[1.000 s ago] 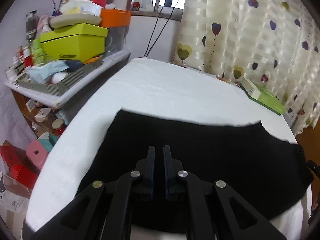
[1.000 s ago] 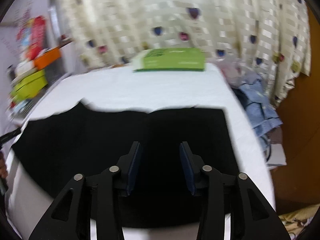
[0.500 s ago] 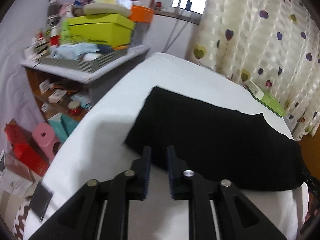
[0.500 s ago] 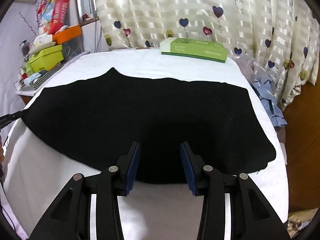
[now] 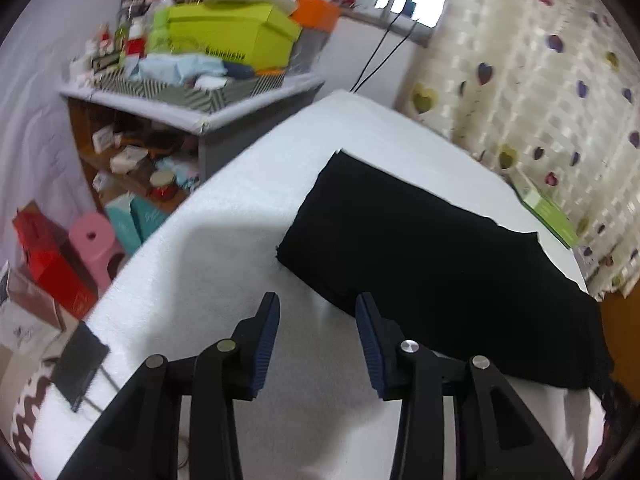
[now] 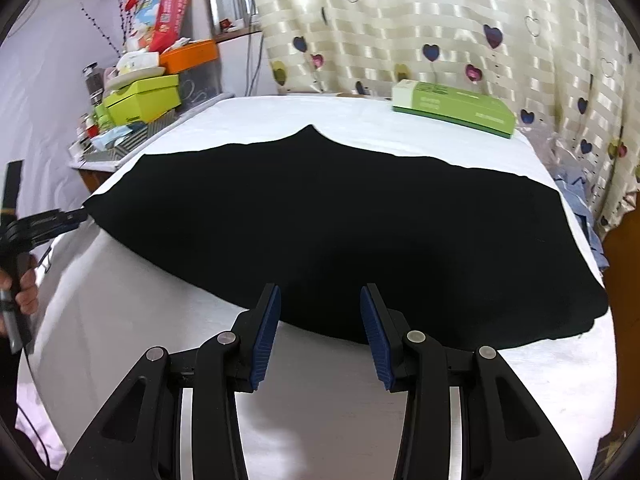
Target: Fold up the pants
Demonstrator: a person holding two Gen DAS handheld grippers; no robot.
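Note:
Black pants lie flat, folded lengthwise, across a white-covered table. In the left wrist view the pants stretch from the near centre away to the right. My left gripper is open, just short of the pants' near left end, its right finger beside the cloth edge. My right gripper is open above the pants' near long edge, nothing between its fingers. The left gripper also shows at the left of the right wrist view, at the pants' left end, held by a hand.
A green box lies at the table's far side by the heart-print curtain. A cluttered shelf with a lime box stands left of the table. Blue cloth hangs off the right edge. Boxes and a pink stool sit on the floor.
My left gripper went from shut to open and drew back off the pants toward their left end. My right gripper stayed open and pulled back to the near edge.

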